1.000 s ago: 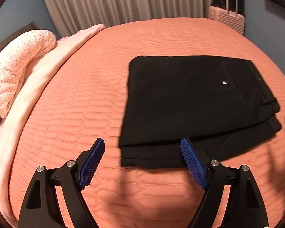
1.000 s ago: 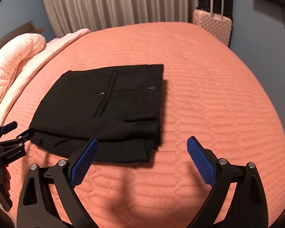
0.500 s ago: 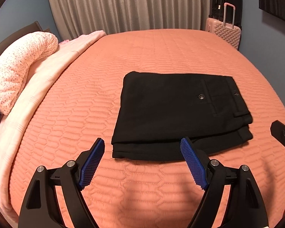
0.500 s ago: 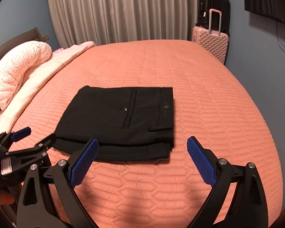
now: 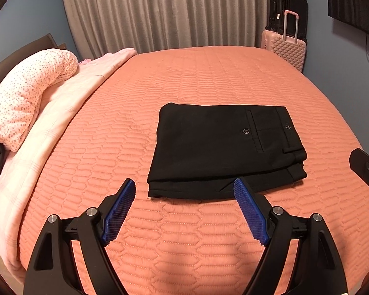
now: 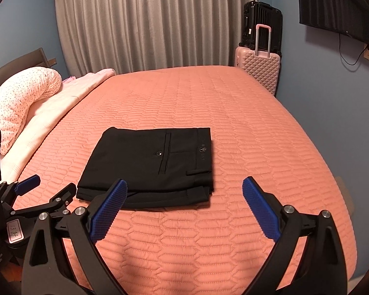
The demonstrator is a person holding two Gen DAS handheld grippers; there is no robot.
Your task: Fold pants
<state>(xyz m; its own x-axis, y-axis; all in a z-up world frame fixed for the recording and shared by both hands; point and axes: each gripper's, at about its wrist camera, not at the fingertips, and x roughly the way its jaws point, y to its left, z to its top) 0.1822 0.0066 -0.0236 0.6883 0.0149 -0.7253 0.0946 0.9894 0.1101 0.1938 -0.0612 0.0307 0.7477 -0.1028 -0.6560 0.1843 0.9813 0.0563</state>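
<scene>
A pair of black pants (image 5: 223, 147), folded into a flat rectangular stack, is seen lying on the bed covered by a salmon-orange quilted bedspread (image 5: 209, 73); with the pants taken as the landmark, everything else is placed around them. The stack is laid with its waistband toward the right, and a back pocket with a small dark button (image 5: 245, 130) and a belt loop are shown on the top layer, while lower layers of cloth are seen jutting out slightly along the near edge. The left gripper (image 5: 184, 189) is held just before the near edge of the pants, above the bedspread, its blue ribbed fingers (image 5: 118, 211) spread wide apart with nothing gripped between them. The right gripper (image 6: 184, 189) is held near the pants' near right corner, its blue fingers (image 6: 260, 209) likewise spread wide and nothing held; no contact with the cloth is seen for either. To the left of the pants, a pale pink folded blanket (image 5: 61, 113) is laid along the bed's edge, and a white pillow with small pink dots (image 5: 29, 93) is rested on it. Beyond the pants, grey pleated curtains (image 5: 169, 12) are hung, and at the far right a pink hard-shell suitcase (image 5: 285, 46) is stood before a black suitcase (image 5: 287, 2).
</scene>
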